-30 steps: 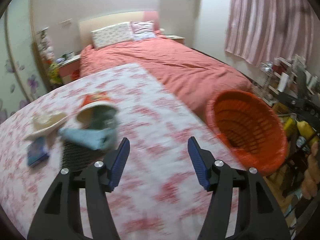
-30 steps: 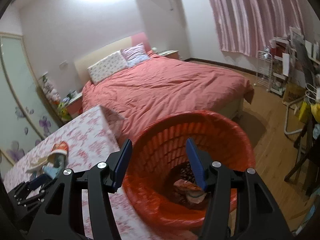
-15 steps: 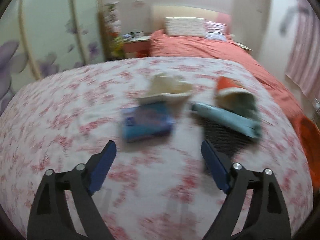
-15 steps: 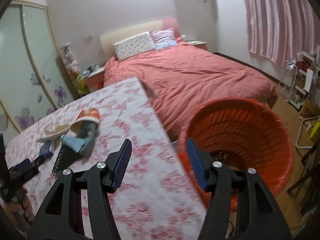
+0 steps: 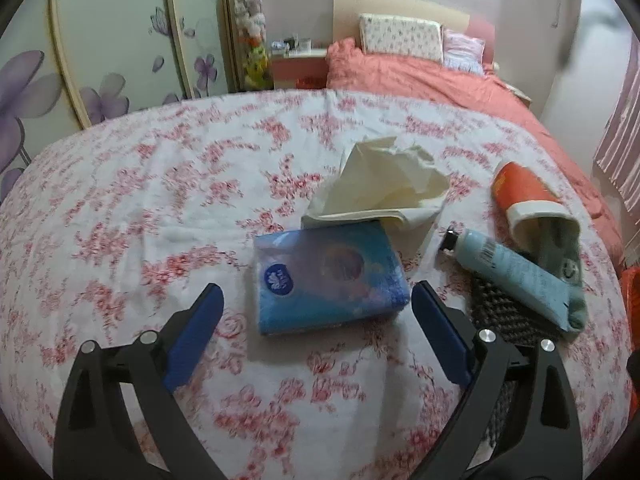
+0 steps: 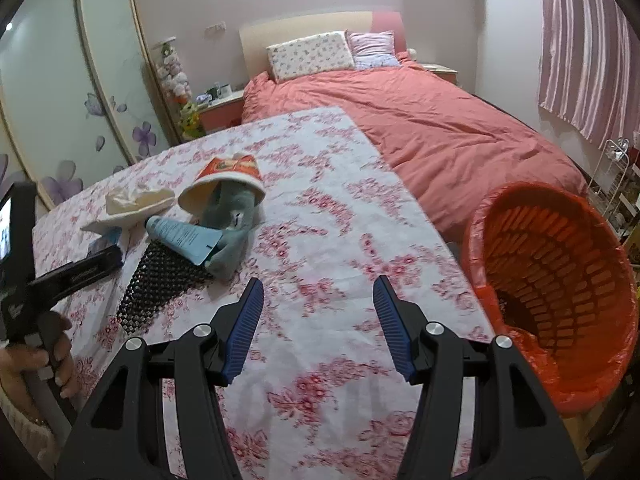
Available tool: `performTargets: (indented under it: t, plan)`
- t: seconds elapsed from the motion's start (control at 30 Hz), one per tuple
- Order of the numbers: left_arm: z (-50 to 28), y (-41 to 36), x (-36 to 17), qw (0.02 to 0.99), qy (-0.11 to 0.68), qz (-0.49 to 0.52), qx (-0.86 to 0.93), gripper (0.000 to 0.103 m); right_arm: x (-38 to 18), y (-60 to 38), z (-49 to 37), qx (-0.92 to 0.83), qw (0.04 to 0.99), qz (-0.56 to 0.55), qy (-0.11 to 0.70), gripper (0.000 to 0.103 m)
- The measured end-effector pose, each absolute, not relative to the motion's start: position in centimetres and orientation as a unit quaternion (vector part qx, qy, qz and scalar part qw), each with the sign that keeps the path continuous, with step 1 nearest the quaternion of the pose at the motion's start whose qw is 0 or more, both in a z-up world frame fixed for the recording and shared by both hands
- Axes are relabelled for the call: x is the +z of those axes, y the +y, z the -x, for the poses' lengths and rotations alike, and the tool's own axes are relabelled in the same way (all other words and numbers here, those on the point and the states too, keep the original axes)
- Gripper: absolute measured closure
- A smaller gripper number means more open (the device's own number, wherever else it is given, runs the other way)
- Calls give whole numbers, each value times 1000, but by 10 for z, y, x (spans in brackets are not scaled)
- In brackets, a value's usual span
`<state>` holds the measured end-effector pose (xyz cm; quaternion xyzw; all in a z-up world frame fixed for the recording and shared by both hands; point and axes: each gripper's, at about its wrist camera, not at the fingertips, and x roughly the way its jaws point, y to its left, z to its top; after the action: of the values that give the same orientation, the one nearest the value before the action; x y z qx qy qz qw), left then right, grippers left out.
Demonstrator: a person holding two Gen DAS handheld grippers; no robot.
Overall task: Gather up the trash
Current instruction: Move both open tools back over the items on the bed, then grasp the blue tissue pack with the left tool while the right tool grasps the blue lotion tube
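Note:
On the floral tablecloth [image 5: 160, 200] lie a blue tissue pack [image 5: 328, 280], a crumpled cream paper [image 5: 384, 188], a light blue tube [image 5: 512, 268], a red paper cup [image 5: 528, 200] with a grey-green sock [image 6: 234, 220] in it, and a black mesh piece [image 5: 508, 312]. My left gripper [image 5: 316, 332] is open, its jaws wide on either side of the tissue pack's near edge, just short of it. My right gripper [image 6: 318, 312] is open and empty above the table, right of the pile. An orange basket [image 6: 560, 264] with a red liner stands off the table's right edge.
A bed with a salmon cover [image 6: 440, 132] lies beyond the table. Wardrobe doors with purple flowers [image 5: 100, 60] line the left wall. A nightstand [image 5: 300, 64] stands by the bed. A wire rack [image 6: 612, 176] stands at the right under striped curtains.
The left gripper has swung left from the basket side and come close over the tissue pack. The right gripper has drawn back from over the basket to above the table.

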<state>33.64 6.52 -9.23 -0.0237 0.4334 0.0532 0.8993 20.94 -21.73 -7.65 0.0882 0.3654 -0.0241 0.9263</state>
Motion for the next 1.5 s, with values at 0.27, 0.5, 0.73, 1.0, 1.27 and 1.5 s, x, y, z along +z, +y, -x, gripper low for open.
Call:
performTargets:
  t: [0.27,0.5,0.73,1.0,1.27,1.5]
  plan:
    - [-345,78,-97,895,442,22,60,30,-82,-206,-215,-19,923,-82,376,46]
    - [-315,122,-95,895,439,0,81,30,-83,-191,-223,-7,922,-70,381,46]
    - [-306,153,-95,892,442,35,91,29,-79,-163,-241,17,921,-69,383,46]
    - [-308,153,-95,891,443,39,89,28,-73,-147,-291,-8,924,-44,379,51]
    - [-309,154,-97,891,444,39,85,26,-93,-144,-306,-30,906,13,422,51]
    - [-310,153,-97,891,445,38,84,24,-75,-117,-278,44,919,33,391,53]
